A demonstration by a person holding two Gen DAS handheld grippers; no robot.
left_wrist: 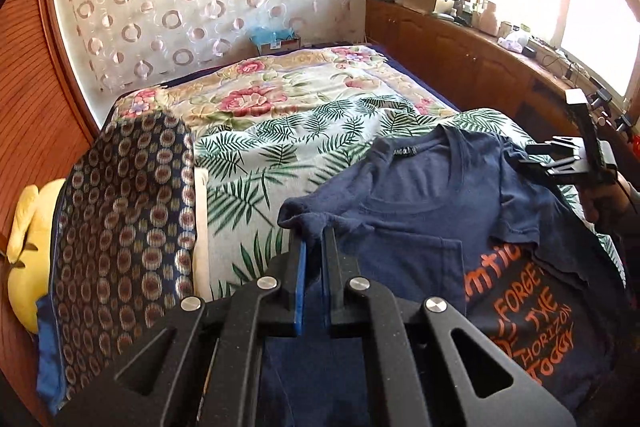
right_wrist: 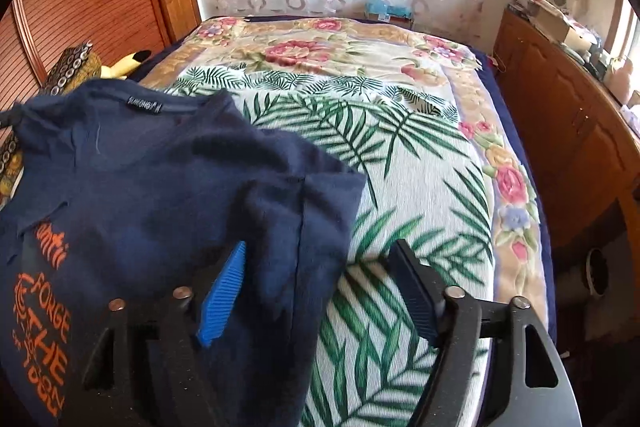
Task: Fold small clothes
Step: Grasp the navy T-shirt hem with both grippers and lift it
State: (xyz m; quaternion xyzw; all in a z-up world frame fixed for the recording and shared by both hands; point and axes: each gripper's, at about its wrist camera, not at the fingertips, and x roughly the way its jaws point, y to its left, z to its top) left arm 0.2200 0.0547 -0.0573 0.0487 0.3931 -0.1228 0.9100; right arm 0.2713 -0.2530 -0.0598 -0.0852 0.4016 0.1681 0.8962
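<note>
Left gripper (left_wrist: 314, 247), lower centre, pinches navy T-shirt (left_wrist: 432, 195) sleeve, lifted over leaf-print sheet (left_wrist: 260, 163). Right gripper (right_wrist: 320, 267), jaws apart, shirt sleeve (right_wrist: 280, 211) lying between pads, unpressed. Cardboard box (left_wrist: 276, 45) upper centre holds blue stuff.

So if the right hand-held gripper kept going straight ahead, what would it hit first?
Probably the T-shirt sleeve lying between its open jaws, then the leaf-print sheet beneath; depth is hard to judge.

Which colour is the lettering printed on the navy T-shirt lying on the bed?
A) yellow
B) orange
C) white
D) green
B: the words on the front of the navy T-shirt are orange in both wrist views, as it lies on the palm-leaf bedcover.
</note>
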